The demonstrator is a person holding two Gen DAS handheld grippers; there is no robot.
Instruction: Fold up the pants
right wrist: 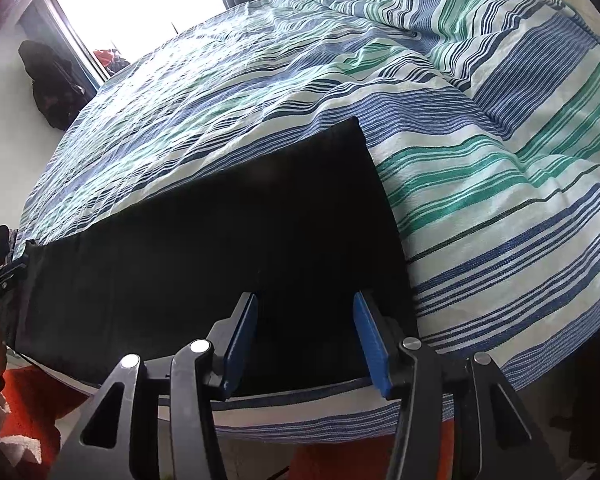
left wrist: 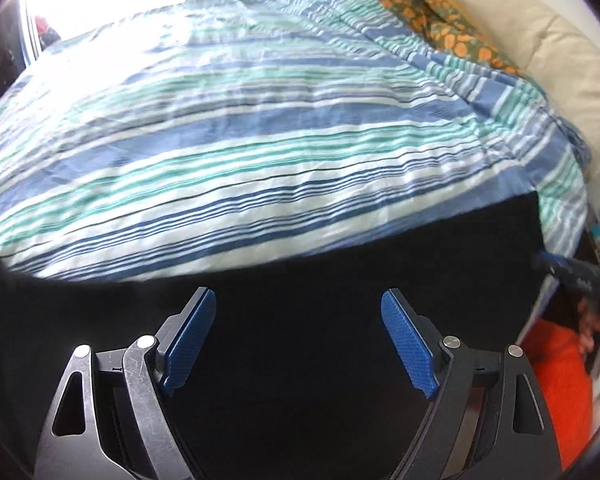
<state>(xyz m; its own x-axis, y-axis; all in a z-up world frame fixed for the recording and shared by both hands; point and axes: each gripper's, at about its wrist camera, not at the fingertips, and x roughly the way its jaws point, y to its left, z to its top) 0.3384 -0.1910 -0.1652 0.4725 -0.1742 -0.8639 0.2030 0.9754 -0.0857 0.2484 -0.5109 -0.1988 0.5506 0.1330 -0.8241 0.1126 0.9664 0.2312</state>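
No brand, label or readable writing shows on either tool or on the cloth. Nearest in the left wrist view, the left gripper has its two blue-padded fingers spread wide, with only the flat black fabric of the pants seen between and beyond them; whether the pads touch the cloth cannot be told, and nothing is clamped. In the right wrist view the right gripper stands with its blue pads parted somewhat less widely, hovering over the near edge of the pants and gripping nothing that can be seen. The pants lie spread flat as a long dark band across the near side of the bed, on a bedspread striped in blue, green and white; the end near the right gripper is cut square, while the other end runs off toward the left gripper, which shows dimly at the left edge of that view. The right gripper appears in turn at the right edge of the left wrist view, beside the corner of the pants. Below the bed edge lies something orange-red. Farther off, an orange-and-green patterned blanket is bunched against a cream headboard, and a bright window stands beyond the bed's far side.
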